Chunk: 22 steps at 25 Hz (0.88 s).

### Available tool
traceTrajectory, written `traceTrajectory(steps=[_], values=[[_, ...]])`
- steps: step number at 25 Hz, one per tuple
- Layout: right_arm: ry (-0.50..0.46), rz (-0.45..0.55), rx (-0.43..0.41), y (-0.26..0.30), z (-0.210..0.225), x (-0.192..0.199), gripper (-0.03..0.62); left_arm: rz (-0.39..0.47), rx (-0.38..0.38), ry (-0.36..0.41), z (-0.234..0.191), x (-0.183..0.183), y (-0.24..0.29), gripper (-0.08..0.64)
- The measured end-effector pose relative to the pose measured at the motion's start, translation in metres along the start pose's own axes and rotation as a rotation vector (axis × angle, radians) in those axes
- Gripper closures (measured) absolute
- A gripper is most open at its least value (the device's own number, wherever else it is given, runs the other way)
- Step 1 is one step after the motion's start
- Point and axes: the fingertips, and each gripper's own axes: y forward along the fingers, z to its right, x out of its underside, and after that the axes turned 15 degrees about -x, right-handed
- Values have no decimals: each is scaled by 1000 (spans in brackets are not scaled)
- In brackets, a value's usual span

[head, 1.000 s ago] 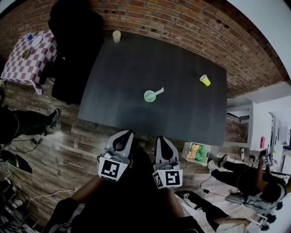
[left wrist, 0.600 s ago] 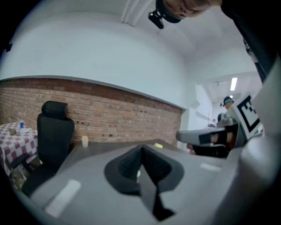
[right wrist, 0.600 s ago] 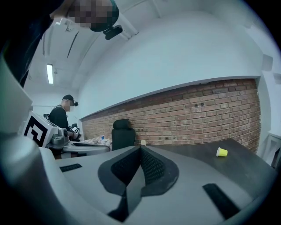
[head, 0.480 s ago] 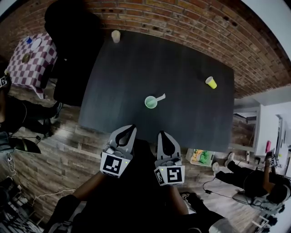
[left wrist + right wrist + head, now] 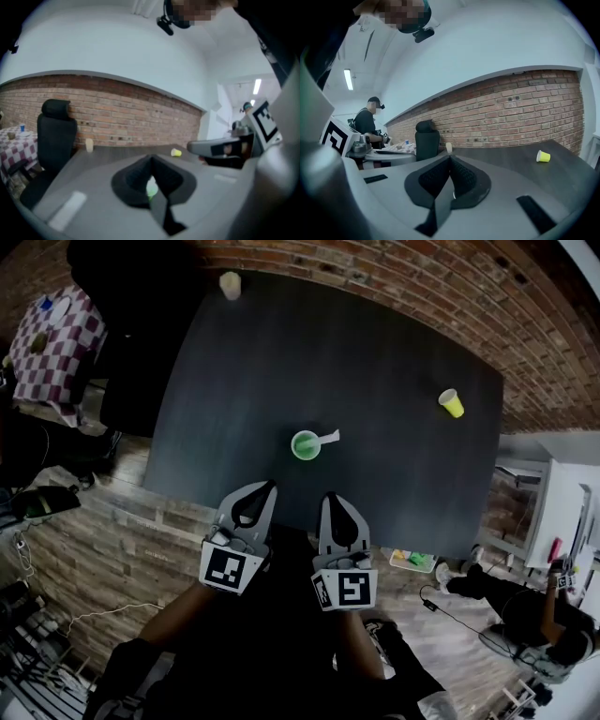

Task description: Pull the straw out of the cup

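Straw [image 5: 327,437], white, stands in the green cup [image 5: 305,444] and leans out over its rim toward 2 o'clock in the head view. The cup stands upright on the dark table [image 5: 384,352], toward the table's near edge and well apart from everything else on it. The left gripper [image 5: 266,487] and the right gripper [image 5: 329,497] hang side by side just off that near edge, at about 6 o'clock from the cup, both pointing toward 12 o'clock and touching neither cup nor straw. Each gripper view shows its jaws clenched, the black pads meeting at the tip with nothing pinched between them. In the left gripper view a sliver of the green cup shows beyond the closed pads. A yellow cup [image 5: 451,403] lies on its side at 2 o'clock from the green cup, near the table's right edge. A cream cup [image 5: 230,284] stands at 11 o'clock on the far corner. A black chair [image 5: 127,352] stands off the table at 10 o'clock, with a checkered cloth [image 5: 47,357] beyond it.
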Motion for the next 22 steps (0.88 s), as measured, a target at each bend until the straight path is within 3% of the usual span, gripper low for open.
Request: traceTrajectory(steps=[18,22], values=[[159,-110,21,52,69,80,586,-89,11,79,12,49,56,555],[190,-141,34,57,80,100,586,-102,-22,11,10,60,65,555]])
